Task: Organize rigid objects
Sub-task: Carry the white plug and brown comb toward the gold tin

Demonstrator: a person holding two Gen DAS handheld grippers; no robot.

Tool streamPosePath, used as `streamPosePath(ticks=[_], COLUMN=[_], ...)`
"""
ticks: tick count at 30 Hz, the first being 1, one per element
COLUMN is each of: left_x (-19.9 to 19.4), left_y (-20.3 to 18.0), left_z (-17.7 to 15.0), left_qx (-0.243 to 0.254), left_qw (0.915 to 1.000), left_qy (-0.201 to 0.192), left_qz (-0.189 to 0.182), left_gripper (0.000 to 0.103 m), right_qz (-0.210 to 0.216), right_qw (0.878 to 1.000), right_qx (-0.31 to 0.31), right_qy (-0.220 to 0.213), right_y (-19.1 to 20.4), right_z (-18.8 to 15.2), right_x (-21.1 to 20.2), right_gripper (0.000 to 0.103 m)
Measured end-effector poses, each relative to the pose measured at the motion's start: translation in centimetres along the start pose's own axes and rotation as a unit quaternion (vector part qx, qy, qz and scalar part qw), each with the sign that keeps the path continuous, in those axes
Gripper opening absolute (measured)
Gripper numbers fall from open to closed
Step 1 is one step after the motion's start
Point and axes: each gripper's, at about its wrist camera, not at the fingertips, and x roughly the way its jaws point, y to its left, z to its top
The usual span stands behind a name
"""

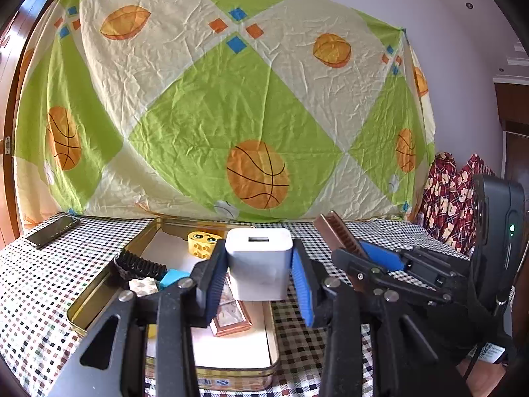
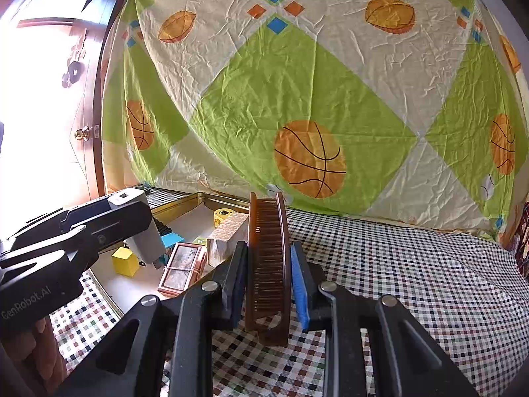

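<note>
My left gripper (image 1: 258, 264) is shut on a white USB charger (image 1: 259, 263), held above the open gold tin (image 1: 99, 284). In the right wrist view the same charger (image 2: 145, 228) hangs over the tin (image 2: 185, 205) in the left gripper (image 2: 132, 221). My right gripper (image 2: 267, 271) is shut on a brown comb (image 2: 268, 264), held on edge over the checked cloth right of the tin. The left wrist view shows that comb (image 1: 337, 231) in the right gripper (image 1: 363, 254). In the tin lie a yellow toy brick (image 1: 202, 243), a black comb (image 1: 140, 264), a blue block (image 1: 173, 278) and a copper case (image 2: 182, 269).
A dark phone (image 1: 53, 230) lies on the checked tablecloth (image 2: 396, 264) at the far left. A yellow cube (image 2: 125, 261) and a pale sparkly block (image 2: 228, 235) also sit in the tin. A basketball-print sheet (image 1: 231, 99) hangs behind the table. Patterned red fabric (image 1: 446, 198) lies at the right.
</note>
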Motion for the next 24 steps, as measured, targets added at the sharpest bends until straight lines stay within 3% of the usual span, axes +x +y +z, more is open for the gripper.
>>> streamPosePath(ticks=[14, 20, 24], left_x=[-0.3, 1.5, 3.1], left_y=[4.6, 7.7, 9.1], left_z=[2.2, 3.1, 2.8], left_qx=[-0.005, -0.007, -0.015], left_qw=[0.9987, 0.9964, 0.9941], left_qy=[0.015, 0.053, 0.09], left_qz=[0.048, 0.066, 0.059], left_gripper=[0.037, 0.037, 0.037], right_qz=[0.038, 0.052, 0.062], right_qw=[0.999, 0.997, 0.994], right_qx=[-0.019, -0.023, -0.018], right_qy=[0.024, 0.056, 0.084], right_y=[3.6, 5.2, 5.9], right_z=[3.7, 5.3, 5.4], right_x=[2.9, 5.3, 7.3], right_gripper=[0.027, 0.027, 0.027])
